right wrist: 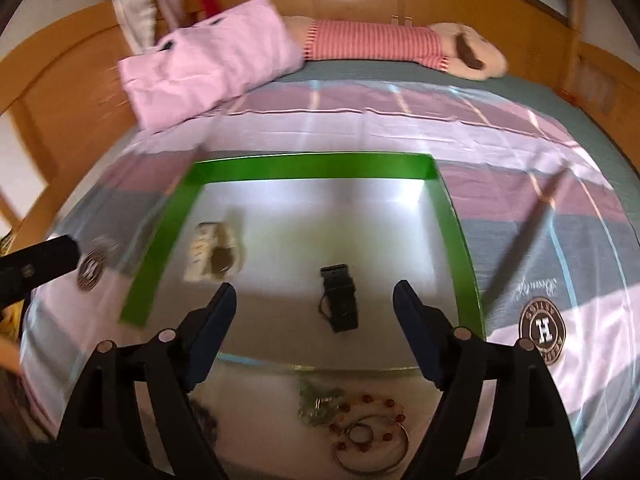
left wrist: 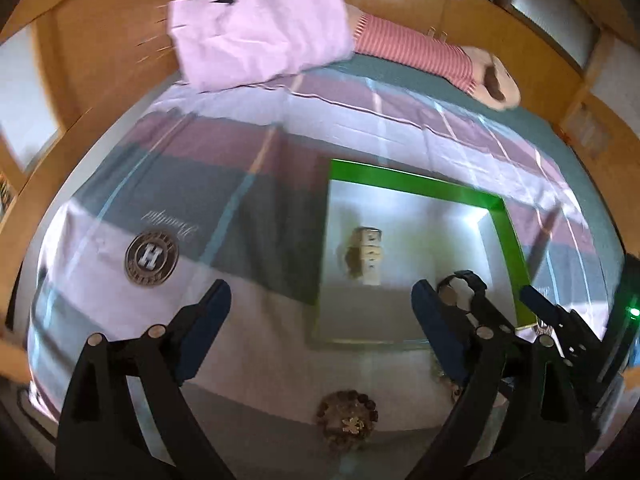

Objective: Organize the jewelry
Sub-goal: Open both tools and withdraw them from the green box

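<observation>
Nearest the right wrist camera, a thin metal bangle (right wrist: 374, 454), a red beaded strand (right wrist: 370, 412) and a greenish tangle (right wrist: 318, 400) lie unsorted on the striped bedsheet (right wrist: 400, 128). The green-rimmed tray (right wrist: 312, 166), glossy inside, already holds a black strap watch (right wrist: 340, 300) and a pale block bracelet (right wrist: 210, 250). Right gripper (right wrist: 314, 312) and left gripper (left wrist: 320, 312) both gape, empty. A dark beaded coil (left wrist: 347, 420) also waits outside the tray.

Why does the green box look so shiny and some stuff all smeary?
Left wrist view: light glares off the green box's silvery floor, and the pink pillow is motion-smeared. Right wrist view: same glare, the pale bracelet blurred, the bed edges bent round by the fisheye lens.
</observation>
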Available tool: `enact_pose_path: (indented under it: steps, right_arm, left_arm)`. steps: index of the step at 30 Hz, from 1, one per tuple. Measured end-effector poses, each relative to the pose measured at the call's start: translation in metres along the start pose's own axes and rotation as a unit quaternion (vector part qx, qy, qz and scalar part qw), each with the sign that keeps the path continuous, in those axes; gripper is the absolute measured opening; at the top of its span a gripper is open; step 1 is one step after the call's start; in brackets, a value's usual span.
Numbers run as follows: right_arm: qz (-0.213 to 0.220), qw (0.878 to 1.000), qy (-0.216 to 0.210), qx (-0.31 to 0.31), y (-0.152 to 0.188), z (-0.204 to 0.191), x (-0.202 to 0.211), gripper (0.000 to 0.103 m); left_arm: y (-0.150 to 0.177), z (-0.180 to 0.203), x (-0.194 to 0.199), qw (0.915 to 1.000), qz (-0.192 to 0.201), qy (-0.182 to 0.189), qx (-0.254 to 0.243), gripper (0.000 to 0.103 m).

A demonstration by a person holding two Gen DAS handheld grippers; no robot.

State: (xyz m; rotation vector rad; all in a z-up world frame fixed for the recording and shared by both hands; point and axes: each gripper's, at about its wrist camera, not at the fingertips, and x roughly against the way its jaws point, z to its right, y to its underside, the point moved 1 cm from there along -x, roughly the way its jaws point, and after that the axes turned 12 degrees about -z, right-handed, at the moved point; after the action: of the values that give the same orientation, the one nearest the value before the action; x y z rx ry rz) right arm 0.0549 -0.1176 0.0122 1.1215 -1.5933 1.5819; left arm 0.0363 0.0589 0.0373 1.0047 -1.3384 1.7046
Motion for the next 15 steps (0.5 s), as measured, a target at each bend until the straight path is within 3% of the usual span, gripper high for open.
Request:
enact_pose_path:
  steps: [3, 6, 10, 15]
  right_arm:
    - [-0.017, 0.998, -0.050, 0.032, 0.010, 0.004, 0.013, 0.081]
    - [-0.054, 0.992, -0.090, 0.066, 0.029, 0.009, 0.017, 0.081]
    - [-0.088, 0.989, -0.085, 0.083, 0.056, 0.018, 0.002, 0.081]
    - [-0.150, 0.987, -0.048, 0.039, 0.074, 0.033, -0.044, 0.081]
  left_arm:
    - [0.011, -0.001, 0.004, 0.9999, 0.007, 0.013, 0.000, 0.093]
    - [0.019, 0.006, 0.006, 0.9995, 0.023, 0.002, -0.024, 0.093]
    - [0.027, 0.014, 0.003, 0.9986, 0.015, 0.006, -0.050, 0.093]
    - [0.036, 0.030, -0.009, 0.9959, 0.005, -0.018, -0.089, 0.093]
